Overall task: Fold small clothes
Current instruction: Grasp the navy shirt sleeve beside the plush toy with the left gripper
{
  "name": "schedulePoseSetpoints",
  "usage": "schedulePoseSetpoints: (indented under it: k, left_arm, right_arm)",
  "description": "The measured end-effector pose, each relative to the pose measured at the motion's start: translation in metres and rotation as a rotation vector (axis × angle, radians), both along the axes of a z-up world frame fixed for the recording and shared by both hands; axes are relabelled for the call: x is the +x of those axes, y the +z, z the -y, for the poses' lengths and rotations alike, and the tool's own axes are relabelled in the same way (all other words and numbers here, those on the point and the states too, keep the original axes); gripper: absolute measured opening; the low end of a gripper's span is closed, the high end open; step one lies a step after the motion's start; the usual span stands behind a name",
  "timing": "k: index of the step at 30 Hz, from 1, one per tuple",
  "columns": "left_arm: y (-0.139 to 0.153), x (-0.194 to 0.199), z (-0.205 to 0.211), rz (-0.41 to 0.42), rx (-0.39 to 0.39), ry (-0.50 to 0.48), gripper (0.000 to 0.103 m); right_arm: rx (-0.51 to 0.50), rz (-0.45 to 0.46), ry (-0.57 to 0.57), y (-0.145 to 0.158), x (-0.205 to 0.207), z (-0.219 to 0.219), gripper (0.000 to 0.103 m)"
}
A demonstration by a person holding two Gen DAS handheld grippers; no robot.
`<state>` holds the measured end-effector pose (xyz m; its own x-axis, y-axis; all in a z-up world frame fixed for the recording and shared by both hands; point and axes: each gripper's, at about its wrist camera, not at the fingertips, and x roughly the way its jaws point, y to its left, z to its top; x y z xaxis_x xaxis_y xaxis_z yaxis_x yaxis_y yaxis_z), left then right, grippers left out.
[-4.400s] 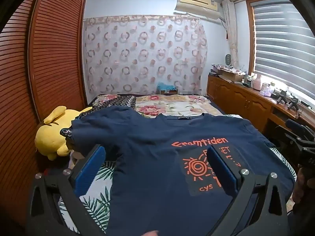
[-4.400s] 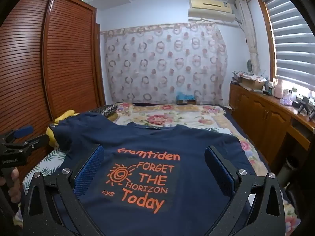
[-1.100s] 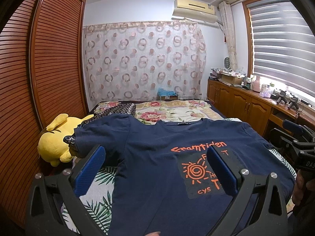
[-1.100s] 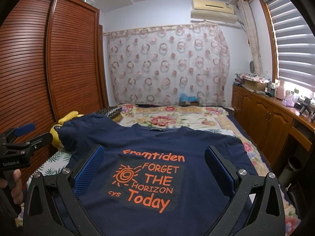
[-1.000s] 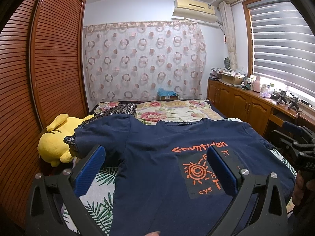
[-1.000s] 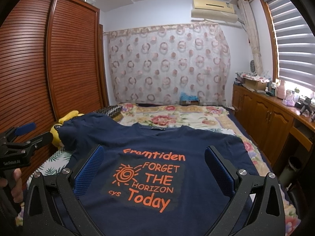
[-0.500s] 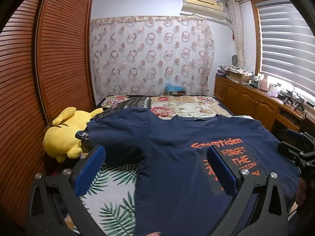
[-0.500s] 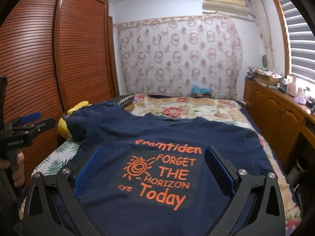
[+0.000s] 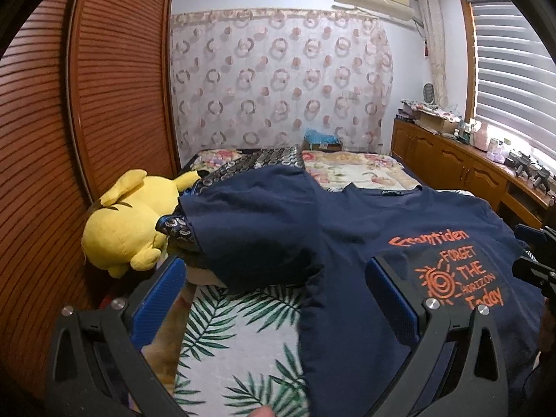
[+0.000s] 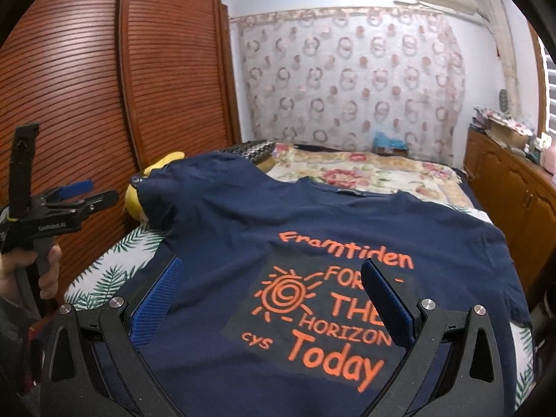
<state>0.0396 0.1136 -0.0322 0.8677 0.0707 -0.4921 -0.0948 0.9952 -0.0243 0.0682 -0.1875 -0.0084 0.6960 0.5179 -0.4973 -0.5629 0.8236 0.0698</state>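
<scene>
Both blue-padded black grippers, left (image 9: 271, 299) and right (image 10: 267, 299), hovering spread wide over navy cotton T-shirt (image 10: 278, 229), lying flat beside yellow plush toy (image 9: 128, 219); gripping nothing.

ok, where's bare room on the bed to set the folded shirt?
Free: the palm-leaf sheet left of the navy shirt, below the yellow plush; and the floral quilt beyond the collar. Crowded: the left edge, where the sleeve drapes over the plush and the patterned pillow.
</scene>
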Motion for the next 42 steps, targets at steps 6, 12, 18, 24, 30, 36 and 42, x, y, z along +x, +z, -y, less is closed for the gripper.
schedulePoseSetpoints:
  k: [6,12,18,24,30,36,42]
  left_arm:
    - [-0.003,0.019,-0.031,-0.026,0.006,-0.005,0.103]
    - [-0.002,0.040,-0.053,-0.059,0.021,-0.016,0.100]
    - [-0.009,0.072,-0.068,-0.122,-0.013,-0.044,0.075]
    - [-0.023,0.103,-0.092,-0.218,-0.093,-0.002,0.051]
    - [-0.035,0.112,-0.095,-0.267,-0.131,-0.012,0.046]
    - [-0.033,0.116,-0.098,-0.266,-0.157,-0.039,0.023]
    - [-0.018,0.112,-0.080,-0.249,-0.060,-0.080,0.000]
  right_arm:
    - [-0.034,-0.005,0.058,-0.005,0.014,-0.020,0.103]
    - [-0.050,-0.014,0.092,-0.009,0.027,-0.033,0.103]
    - [-0.044,-0.048,0.107,-0.016,0.037,-0.040,0.103]
    - [-0.040,-0.088,0.123,-0.021,0.040,-0.042,0.103]
    - [-0.032,-0.098,0.136,-0.025,0.035,-0.039,0.103]
    - [-0.026,-0.105,0.137,-0.028,0.033,-0.038,0.103]
    - [-0.017,-0.100,0.126,-0.027,0.032,-0.033,0.103]
